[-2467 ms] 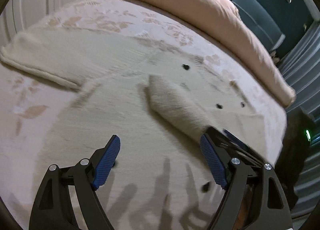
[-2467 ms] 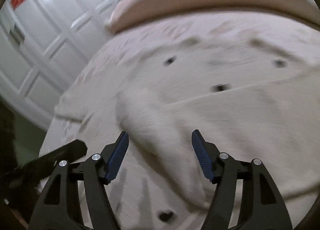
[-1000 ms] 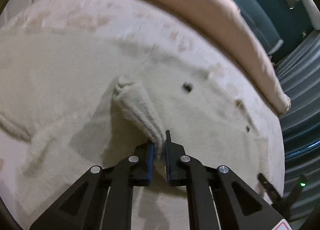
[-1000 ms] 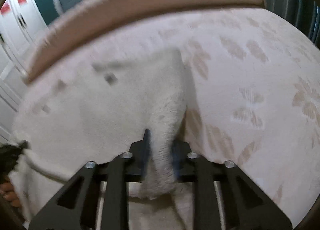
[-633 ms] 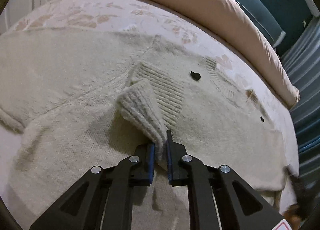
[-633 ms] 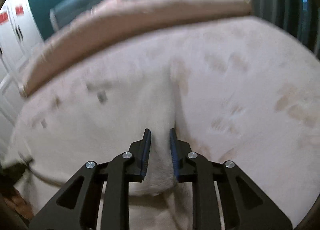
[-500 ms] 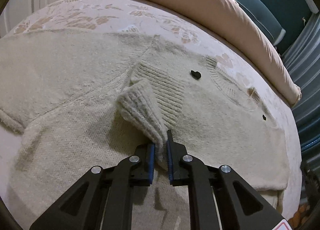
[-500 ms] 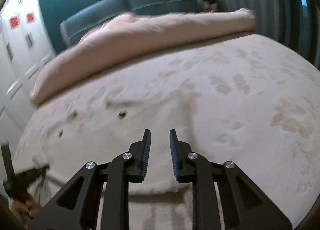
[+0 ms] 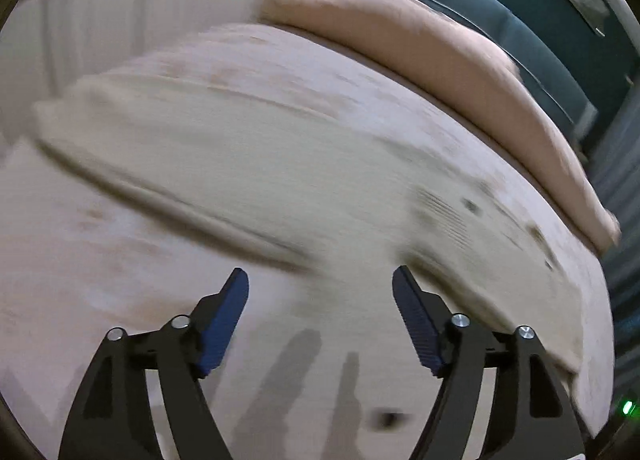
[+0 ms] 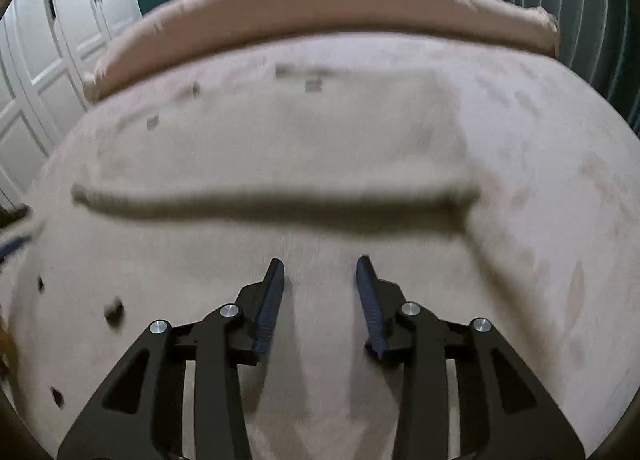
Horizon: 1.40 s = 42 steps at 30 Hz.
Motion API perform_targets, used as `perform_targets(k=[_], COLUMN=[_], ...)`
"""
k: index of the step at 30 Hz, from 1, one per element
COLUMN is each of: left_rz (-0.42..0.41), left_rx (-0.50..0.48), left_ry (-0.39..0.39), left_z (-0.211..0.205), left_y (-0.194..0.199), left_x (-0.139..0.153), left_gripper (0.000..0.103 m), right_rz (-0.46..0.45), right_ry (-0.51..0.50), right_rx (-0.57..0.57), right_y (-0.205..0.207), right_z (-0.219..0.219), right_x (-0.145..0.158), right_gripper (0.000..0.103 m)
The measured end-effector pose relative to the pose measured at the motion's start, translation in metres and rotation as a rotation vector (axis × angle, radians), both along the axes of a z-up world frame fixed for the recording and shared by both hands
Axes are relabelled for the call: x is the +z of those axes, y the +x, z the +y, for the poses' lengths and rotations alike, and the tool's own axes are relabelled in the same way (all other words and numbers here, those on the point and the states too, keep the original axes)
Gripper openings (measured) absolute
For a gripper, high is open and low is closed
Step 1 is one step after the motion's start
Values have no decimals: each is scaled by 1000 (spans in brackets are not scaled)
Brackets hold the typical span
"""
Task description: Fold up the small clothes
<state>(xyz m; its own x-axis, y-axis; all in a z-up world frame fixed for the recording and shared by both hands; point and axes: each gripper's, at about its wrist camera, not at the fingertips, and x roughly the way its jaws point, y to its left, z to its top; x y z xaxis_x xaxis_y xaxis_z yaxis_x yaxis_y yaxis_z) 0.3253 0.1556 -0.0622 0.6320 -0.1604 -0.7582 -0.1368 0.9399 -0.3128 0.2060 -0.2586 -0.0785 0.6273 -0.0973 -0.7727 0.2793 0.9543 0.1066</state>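
1. Holding a gripper in each hand, I hover both above a cream knitted cardigan (image 10: 280, 148) that lies spread on a bed (image 10: 560, 220) with a pale floral cover.
2. Left gripper (image 9: 320, 292): its jaws stand wide apart with nothing between them, poised just above the knit. In this view the cardigan (image 9: 240, 164) stretches from the far left across to the right, and a ribbed patch with a dark button (image 9: 470, 205) shows on its right part.
3. Right gripper (image 10: 320, 276): its jaws are parted too, somewhat narrower, and hold nothing. Ahead of them a thick rolled edge of the cardigan runs left to right, casting a dark shadow.
4. Both views are blurred by motion, so fine detail of the knit is hard to make out. A pink duvet (image 10: 320, 8) is bunched along the far side of the bed, clear of the garment.
5. Step, as I judge it: I am between folds, with both tools free and looking for the next hold.
6. Next move, as I judge it: each gripper needs to come down on an edge or corner of the cardigan, close on one layer only, and carry it over evenly so the fold lies flat.
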Motion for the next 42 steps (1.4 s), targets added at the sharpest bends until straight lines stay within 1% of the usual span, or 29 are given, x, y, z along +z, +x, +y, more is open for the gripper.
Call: perform_targets(k=[2,4,6,7,8,9,10,12,13,15,16,17,18,19,21,22,24,26,27,28,31,32,34,35,36,37,39,40,42], left_rz=[24,50,62,65,65,62,61,77,98,91,86,82,81,88,35,-25,-90,-172,-195,-234,-297,-307,-296,-276,-248,-214,-71,0,65], left_rx=[93,190,279,315,375,420,475,529,557,583,583,560,521,503,450,396,304,166,116,27,-164,-248,-362,-417,-446,-466,-490,-485,-452], left_ry=[21,41,70,76,67,42,-9,-99,-147,-168,-166,-174,-189,-186,-156,-129,-105,-116,-122,-135,-139,-147,-169,-168,-162,-155,-137,-125,-106], left_z=[54,112,158,176,203,223,247,272,285,292,292,286,281,270,250,229,197,144,123,86,0,-41,-100,-140,-165,-183,-226,-242,-250], left_y=[6,17,29,34,40,45,50,56,60,64,65,67,70,80,78,75,72,65,61,55,39,31,18,8,3,0,-3,-8,-15], left_x=[0,-2,-3,-3,-1,-1,-2,-9,-16,-15,-13,-12,-9,-6,13,34,64,103,114,133,162,167,162,151,138,125,76,47,15], left_gripper=[73,73,73,73,73,73,73,73,73,71,65,52,21,10,9,9,8,8,8,8,8,8,8,8,9,16,22,22,23], right_rz=[-13,-1,-7,-8,-12,-16,-20,-26,-26,-23,-21,-21,-21,-23,-27,-30,-36,-41,-42,-44,-49,-51,-54,-57,-59,-61,-67,-71,-78], right_ry=[-18,-24,-34,-35,-27,-19,-10,4,3,-11,-20,-23,-23,-20,-9,-4,9,15,18,22,34,38,44,49,53,58,70,80,97], right_rx=[-3,-4,5,11,20,22,23,20,19,19,19,20,19,18,18,17,18,17,18,18,21,21,21,23,23,24,27,29,34], right_y=[1,7,2,0,2,-3,-4,-9,-8,-8,-7,-7,-6,-6,-6,-6,-7,-7,-8,-8,-8,-9,-9,-9,-9,-10,-10,-11,-11], right_z=[1,2,9,11,11,10,9,8,8,11,12,12,13,13,11,11,9,9,9,9,7,7,7,7,7,6,5,4,2], right_x=[0,-5,-6,-6,-7,-6,-7,-7,-8,-8,-9,-9,-9,-9,-10,-10,-10,-10,-10,-10,-10,-9,-9,-9,-9,-9,-9,-9,-9], right_gripper=[45,48,52,54,57,58,59,60,61,62,62,62,63,63,63,64,64,65,65,65,66,67,67,67,67,68,69,69,71])
